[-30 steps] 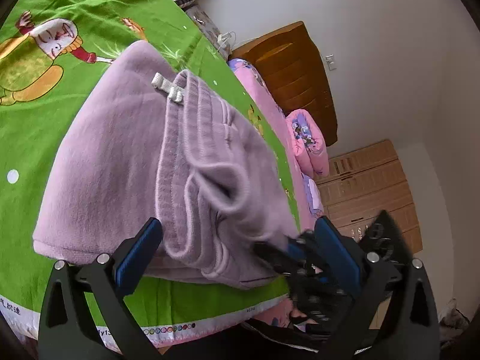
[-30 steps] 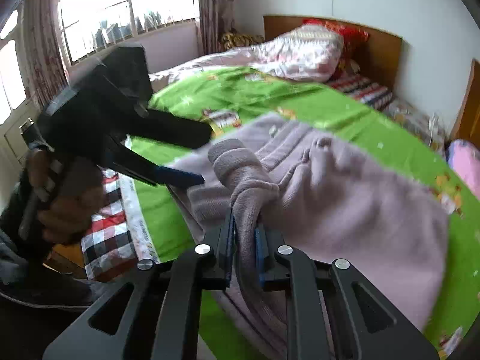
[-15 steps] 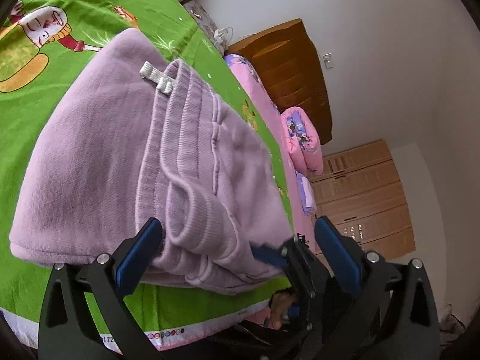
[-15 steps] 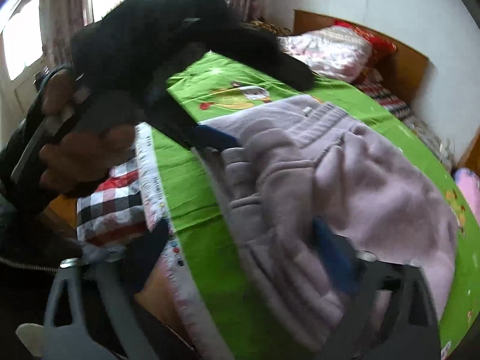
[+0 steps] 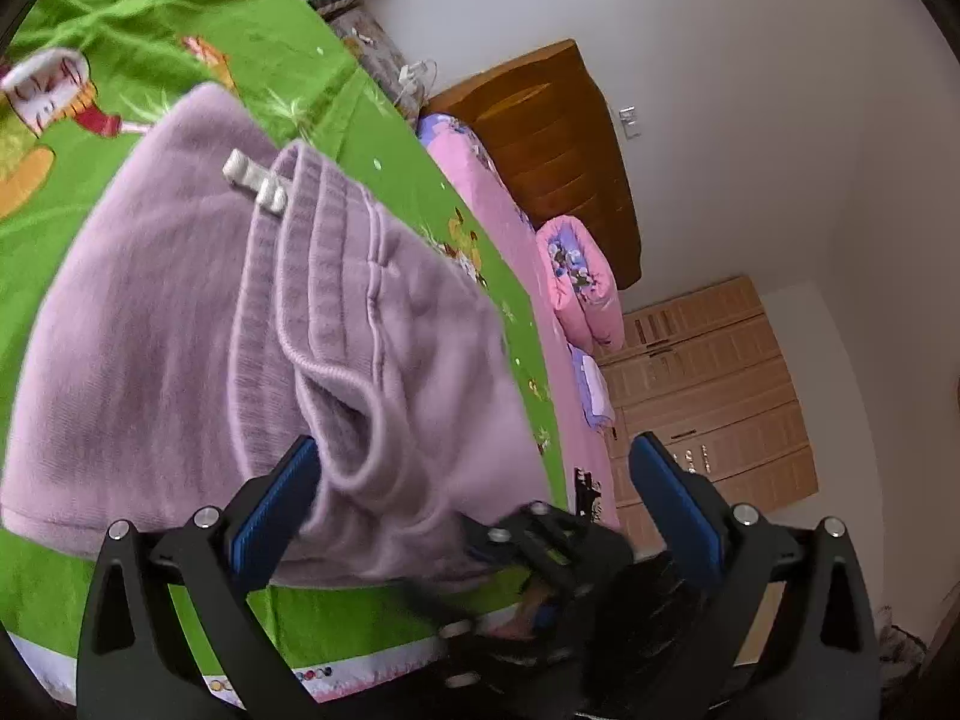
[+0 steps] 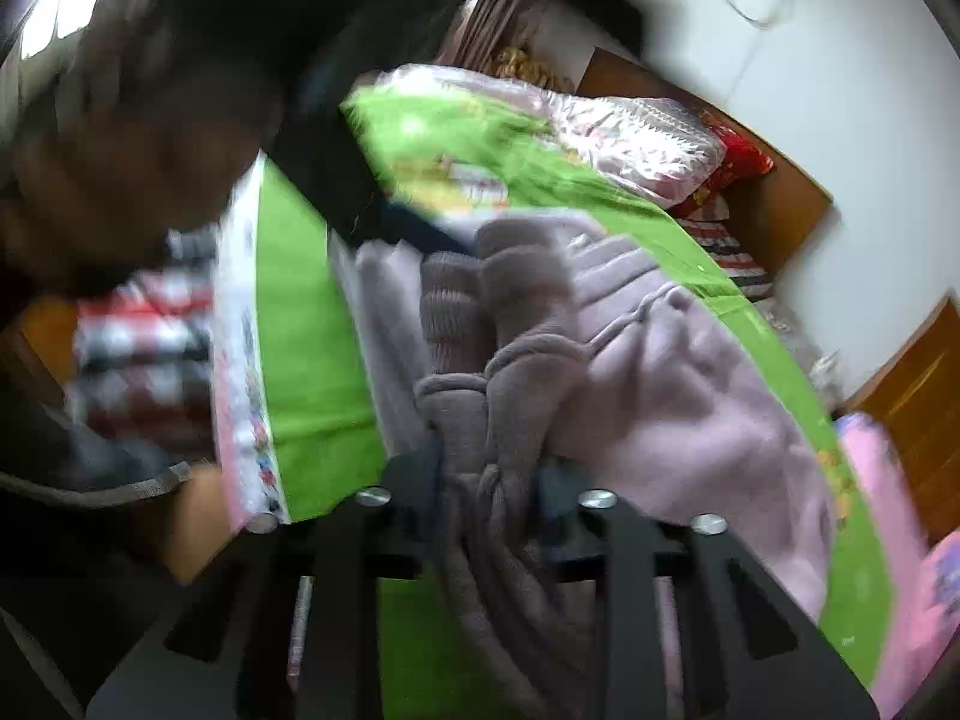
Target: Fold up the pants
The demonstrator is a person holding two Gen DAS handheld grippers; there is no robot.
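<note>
Place: a bedroom in a home, as I see it.
Bed: I stand at the edge of a bed (image 5: 336,636) under a green cartoon-print sheet (image 5: 282,60).
Headboard: brown wood (image 6: 774,180), at the bed's far end, against a white wall.
Bedding: a folded pale quilt (image 6: 630,132) and red pillow (image 6: 738,156) lie against that headboard.
Second bed: pink sheet (image 5: 498,204) and its own wooden headboard (image 5: 558,138), just beside my bed.
Cabinet: light wooden drawers (image 5: 708,378) beyond the second bed.
</note>
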